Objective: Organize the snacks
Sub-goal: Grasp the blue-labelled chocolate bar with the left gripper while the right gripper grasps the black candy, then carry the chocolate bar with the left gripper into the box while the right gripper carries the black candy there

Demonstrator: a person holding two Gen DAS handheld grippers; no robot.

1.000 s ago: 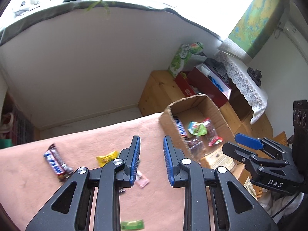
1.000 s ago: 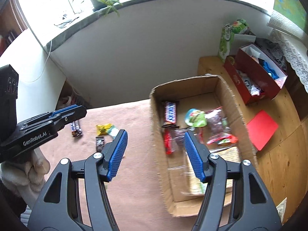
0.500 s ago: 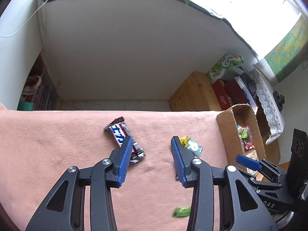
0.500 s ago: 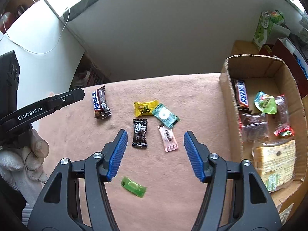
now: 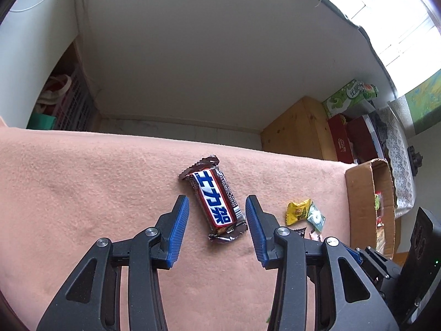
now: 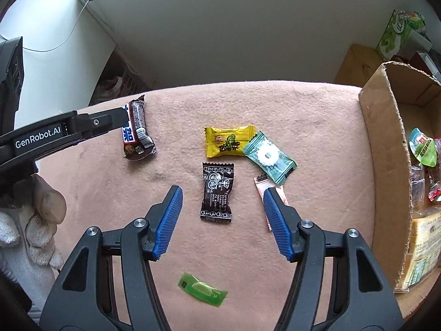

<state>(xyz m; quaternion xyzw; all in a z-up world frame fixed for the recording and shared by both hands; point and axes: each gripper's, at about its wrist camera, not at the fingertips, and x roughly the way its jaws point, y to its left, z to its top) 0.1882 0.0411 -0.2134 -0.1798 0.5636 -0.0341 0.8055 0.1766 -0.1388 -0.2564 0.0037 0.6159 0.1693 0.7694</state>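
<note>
A brown chocolate bar with a blue and white label (image 5: 216, 203) lies on the pink cloth, between the open fingers of my left gripper (image 5: 217, 207); it also shows in the right wrist view (image 6: 137, 132). My right gripper (image 6: 222, 195) is open around a black candy (image 6: 217, 193). Near it lie a yellow candy (image 6: 230, 141), a teal candy (image 6: 268, 157), a pink sachet (image 6: 266, 190) partly under the right finger, and a green candy (image 6: 202, 289). A cardboard box (image 6: 386, 165) holding several snacks stands at the right.
The pink cloth (image 6: 317, 115) covers the table. Behind it is a white wall, a wooden cabinet (image 5: 297, 132) with red boxes and a green tissue pack (image 6: 397, 35). A crate (image 5: 71, 104) stands at the far left.
Both grippers have swung left, away from the box, and come down close to the cloth. The left now straddles the chocolate bar; the right straddles the black candy.
</note>
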